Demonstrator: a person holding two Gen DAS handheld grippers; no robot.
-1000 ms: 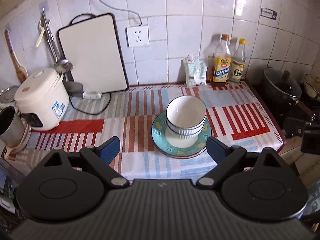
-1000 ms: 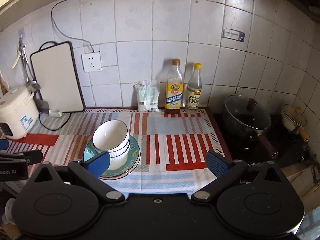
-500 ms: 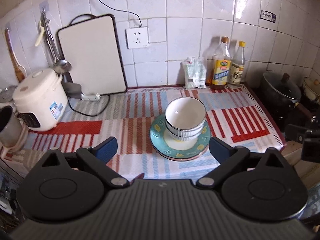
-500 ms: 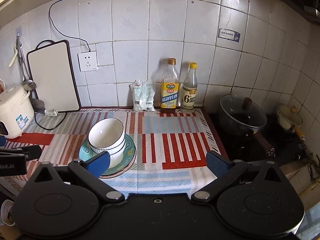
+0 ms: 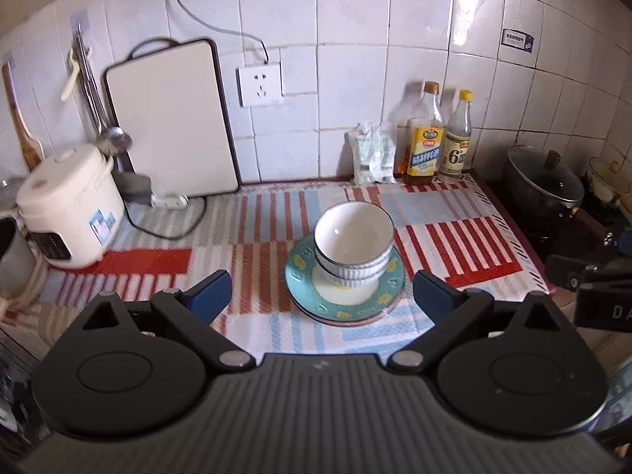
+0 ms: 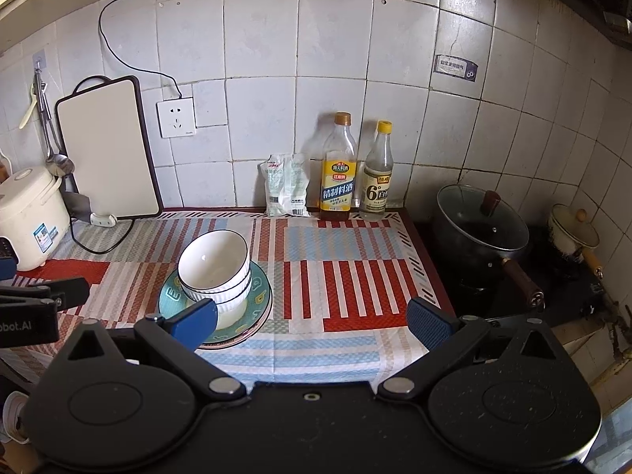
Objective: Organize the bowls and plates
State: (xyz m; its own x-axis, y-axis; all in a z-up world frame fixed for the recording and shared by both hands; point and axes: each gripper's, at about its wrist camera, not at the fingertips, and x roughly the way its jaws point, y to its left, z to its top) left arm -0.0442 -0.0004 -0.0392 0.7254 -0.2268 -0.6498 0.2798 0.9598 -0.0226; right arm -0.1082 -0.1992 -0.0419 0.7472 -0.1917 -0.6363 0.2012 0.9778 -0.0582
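Note:
Two white ribbed bowls sit nested on a stack of teal plates in the middle of the striped counter cloth. My left gripper hovers open in front of the stack, nothing between its blue pads. My right gripper is open too, held back near the counter's front edge, to the right of the stack; its left pad overlaps the plates' front rim in view. Each gripper shows at the edge of the other's view.
A rice cooker and a white cutting board stand at the back left. A packet and two bottles line the wall. A lidded black pot and a small cream pot sit on the stove at right.
Both grippers have drawn back and risen from the counter, so the bowls and plates look smaller and farther. The stack has not moved.

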